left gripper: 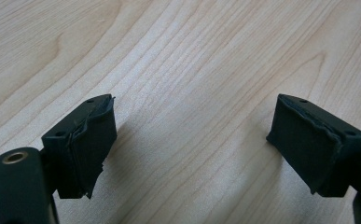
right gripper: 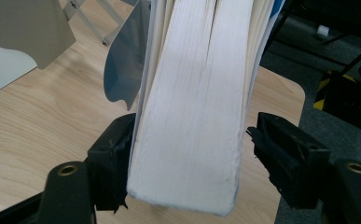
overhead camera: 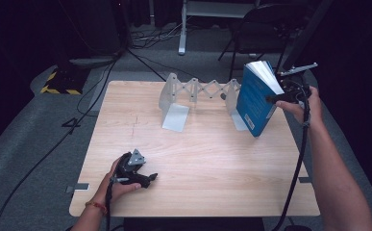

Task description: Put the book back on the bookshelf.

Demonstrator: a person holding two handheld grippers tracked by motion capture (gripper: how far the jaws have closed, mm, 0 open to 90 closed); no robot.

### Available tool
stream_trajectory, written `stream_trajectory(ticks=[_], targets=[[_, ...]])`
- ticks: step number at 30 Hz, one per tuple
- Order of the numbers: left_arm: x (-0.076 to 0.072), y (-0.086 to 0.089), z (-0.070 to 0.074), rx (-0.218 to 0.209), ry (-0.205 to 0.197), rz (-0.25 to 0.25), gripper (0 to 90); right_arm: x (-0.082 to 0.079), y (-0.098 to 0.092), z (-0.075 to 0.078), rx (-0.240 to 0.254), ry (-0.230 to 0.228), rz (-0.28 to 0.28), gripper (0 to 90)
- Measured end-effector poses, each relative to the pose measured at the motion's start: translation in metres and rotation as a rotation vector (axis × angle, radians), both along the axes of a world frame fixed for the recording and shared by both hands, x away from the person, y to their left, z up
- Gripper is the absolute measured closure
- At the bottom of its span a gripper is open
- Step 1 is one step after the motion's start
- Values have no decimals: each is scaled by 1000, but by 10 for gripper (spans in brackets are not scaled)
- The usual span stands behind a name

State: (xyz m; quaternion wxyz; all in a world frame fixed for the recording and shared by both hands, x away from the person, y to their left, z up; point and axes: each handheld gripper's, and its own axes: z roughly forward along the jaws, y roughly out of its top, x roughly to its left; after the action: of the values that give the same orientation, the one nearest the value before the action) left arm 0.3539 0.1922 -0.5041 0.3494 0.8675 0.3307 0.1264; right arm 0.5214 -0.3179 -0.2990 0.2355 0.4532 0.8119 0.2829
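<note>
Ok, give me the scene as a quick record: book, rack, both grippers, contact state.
book: blue book, tilted, lower corner on the table, leaning by the rack's right end
rack: white expanding bookend rack, standing at the table's far side
right gripper: jaws straddle the book's page edge; left pad touches, gap at the right pad
left gripper: open, nothing between the jaws, low over bare wood near the front left

I am working at a pale wooden table with rounded corners [overhead camera: 198, 159]. A white metal expanding bookend rack [overhead camera: 193, 98] is standing at its far edge on it.
</note>
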Motion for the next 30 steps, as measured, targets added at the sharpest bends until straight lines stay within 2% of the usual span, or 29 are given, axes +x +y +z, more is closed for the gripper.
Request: stream_trajectory(ticks=[11,19,24,30], targets=[[0,0,0,0,0,0,149,-18,-4,-6,-8,-25,57,311],[0,0,0,0,0,0,149,-26,-6,-10,-8,-22,76,311],[0,0,0,0,0,0,149,-33,-6,-17,-22,-27,89,313],[0,0,0,0,0,0,149,-39,-6,-24,-15,-29,104,313]])
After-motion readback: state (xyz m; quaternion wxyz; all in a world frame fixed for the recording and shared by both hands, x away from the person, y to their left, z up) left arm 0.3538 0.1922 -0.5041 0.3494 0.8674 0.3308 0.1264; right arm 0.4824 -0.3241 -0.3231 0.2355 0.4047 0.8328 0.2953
